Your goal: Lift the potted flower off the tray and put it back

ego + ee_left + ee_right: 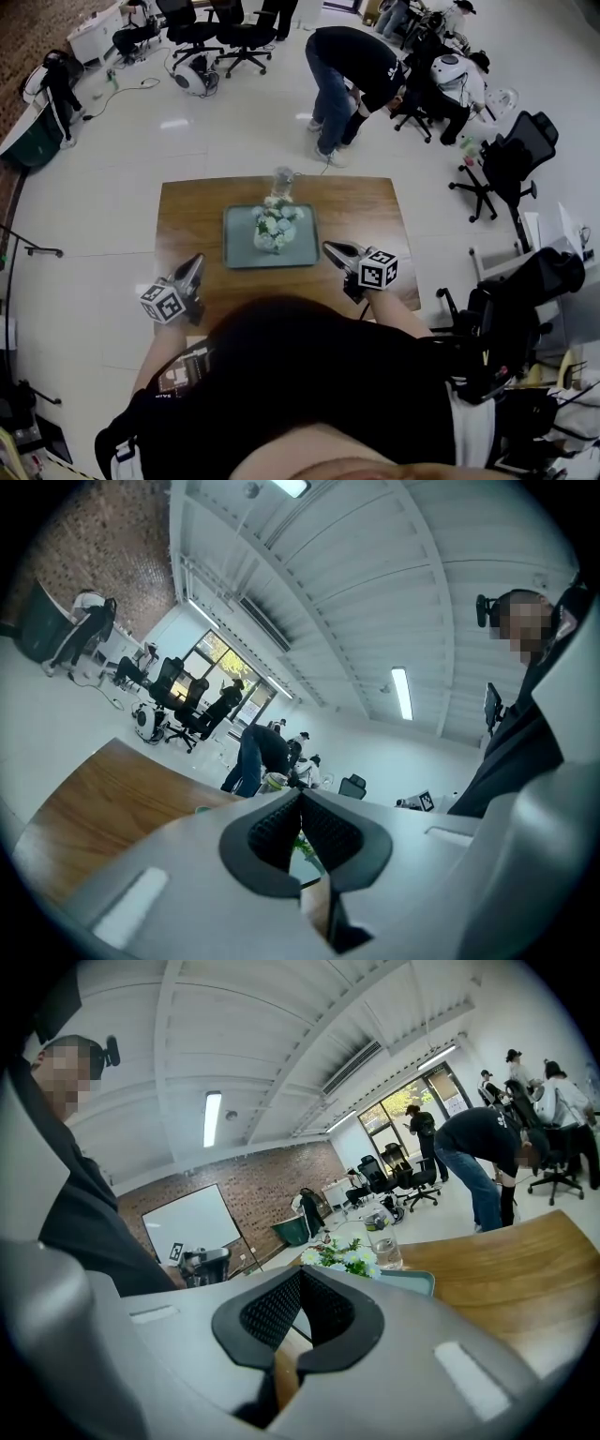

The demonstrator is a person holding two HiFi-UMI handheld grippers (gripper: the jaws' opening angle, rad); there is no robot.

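Potted flower (276, 228), with white and pale blue blooms, is standing upright in the middle of a grey-green tray (236, 255). The tray is lying flat at the centre of a brown wooden table (361, 211). A clear drinking glass (283, 179) is standing on the wood just behind the tray's far edge.

You are holding the left gripper (194, 264) over the table's near left part, off the tray's front left corner and clear of it. Its tips are pointing toward the tray. In the left gripper view its two dark ribbed pads are pressing together at the tips, with nothing caught between them.

You are holding the right gripper (333, 248) just beside the tray's front right corner, its tips aiming inward at the tray. The head view does not settle whether it is touching the rim. In the right gripper view its pads are likewise meeting, and nothing is sitting between them. Beyond the closed jaws, that view is showing the flower and the glass side by side above the tray's rim.

Each gripper is carrying a cube with square black and white markers near your wrist.

Past the table, a person in dark clothes (352, 80) is bending over on the white tiled floor, with black office chairs (511, 159) standing around.
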